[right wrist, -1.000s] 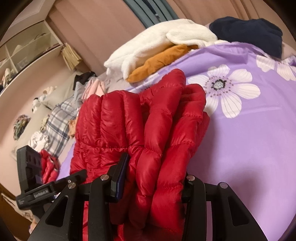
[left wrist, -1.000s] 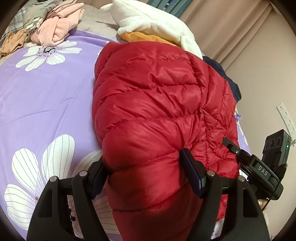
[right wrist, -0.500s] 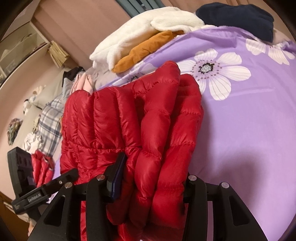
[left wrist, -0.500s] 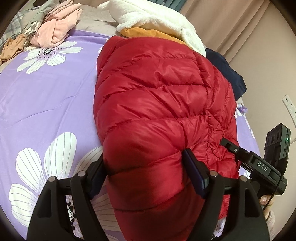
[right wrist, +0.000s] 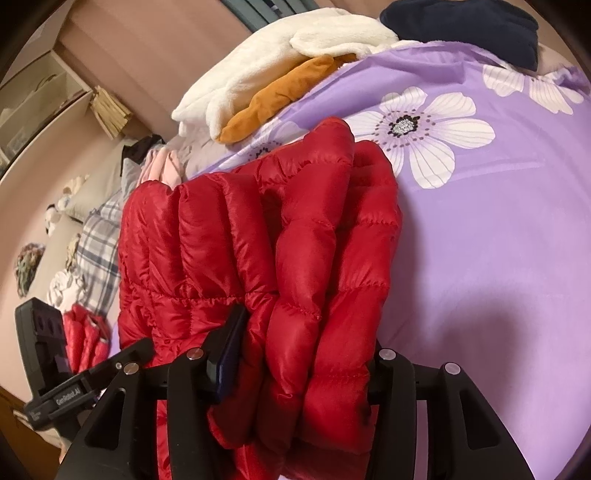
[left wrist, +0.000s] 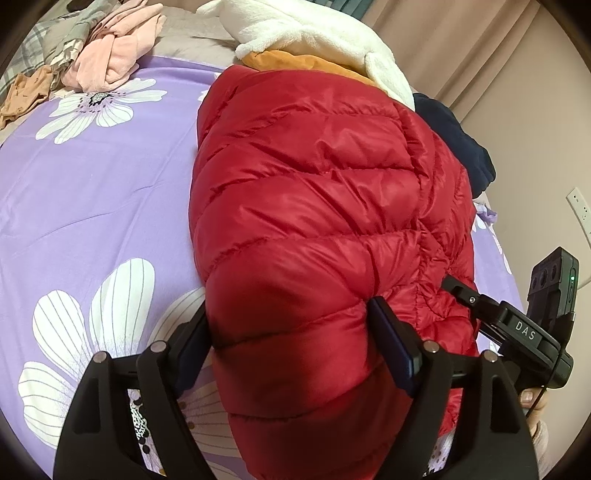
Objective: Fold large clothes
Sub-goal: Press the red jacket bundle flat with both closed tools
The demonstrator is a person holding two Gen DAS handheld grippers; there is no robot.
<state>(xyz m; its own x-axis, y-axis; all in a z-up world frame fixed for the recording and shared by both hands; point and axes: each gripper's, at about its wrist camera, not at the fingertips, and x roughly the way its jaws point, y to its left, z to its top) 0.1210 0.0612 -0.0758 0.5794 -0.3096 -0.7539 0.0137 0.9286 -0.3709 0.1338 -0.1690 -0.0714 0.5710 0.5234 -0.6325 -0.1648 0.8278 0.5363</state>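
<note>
The left hand-held gripper (left wrist: 291,354) and right hand-held gripper (right wrist: 306,373), jaws just easing wider, each still pinch a thick wad of the red puffer jacket (left wrist: 314,206), pinning the fold flat. It lies mid-bed on the purple bedsheet (left wrist: 92,206), short of the white fleece (left wrist: 314,33) at the far edge.

We were in a bedroom of a home. A bed was spread with a lilac sheet (left wrist: 92,192) printed with big white flowers, and clothes lay heaped along its far edge: a cream fleece (right wrist: 266,70), a mustard garment (right wrist: 280,96), a navy one (right wrist: 461,26), a pink piece (left wrist: 118,55) and plaid cloth (right wrist: 96,240). Beige curtains (left wrist: 461,48) hung behind the bed, and a white wall socket (left wrist: 580,206) sat on the plain wall. In the right wrist view, open shelves (right wrist: 40,99) stood against the wall near more scattered laundry.
</note>
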